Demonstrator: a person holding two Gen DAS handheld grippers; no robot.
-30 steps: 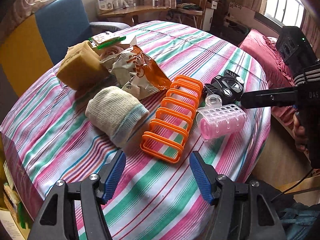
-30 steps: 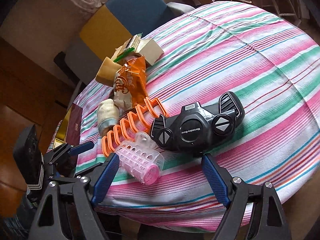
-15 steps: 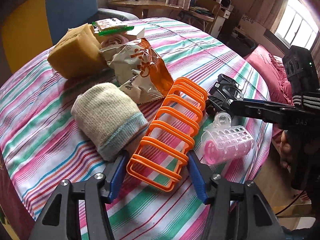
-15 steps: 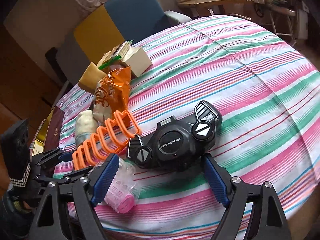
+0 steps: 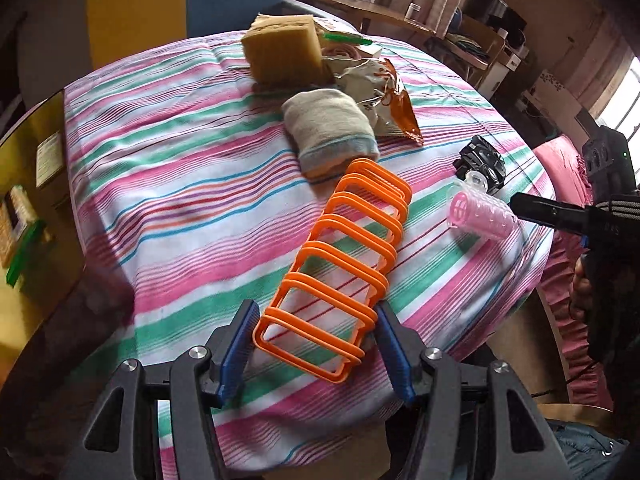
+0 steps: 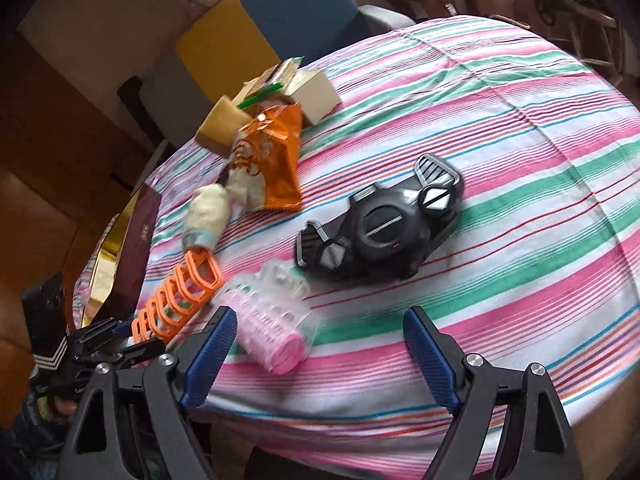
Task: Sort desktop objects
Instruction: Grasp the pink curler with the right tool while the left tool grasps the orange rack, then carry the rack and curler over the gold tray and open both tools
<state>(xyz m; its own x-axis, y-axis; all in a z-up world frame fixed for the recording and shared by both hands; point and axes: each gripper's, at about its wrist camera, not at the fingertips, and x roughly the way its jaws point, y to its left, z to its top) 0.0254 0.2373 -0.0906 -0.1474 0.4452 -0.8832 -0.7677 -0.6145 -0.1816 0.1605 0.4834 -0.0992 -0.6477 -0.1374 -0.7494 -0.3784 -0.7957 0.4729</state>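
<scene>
An orange wire rack (image 5: 344, 264) lies lengthwise on the striped tablecloth (image 5: 180, 160), its near end between the blue pads of my left gripper (image 5: 316, 344), which is shut on it. In the right wrist view the rack (image 6: 180, 300) reaches the table's left edge, with the left gripper (image 6: 120, 340) at its end. My right gripper (image 6: 320, 356) hovers open over the near edge, nothing between its fingers. A pack of pink hair rollers (image 6: 272, 328) lies beside its left finger. A black toy steering wheel (image 6: 384, 232) sits just beyond.
A rolled sock (image 5: 328, 132), an orange snack bag (image 5: 380, 84), a yellow sponge (image 5: 284, 48) and a cardboard box (image 6: 312, 92) cluster at the far side. A maroon book (image 6: 136, 248) leans at the table's left edge. A blue and yellow chair (image 6: 288, 12) stands behind.
My left gripper came forward, closed on the rack's near end and swung with it, so the rack now lies away from the rollers. The right gripper stayed open and drew back slightly.
</scene>
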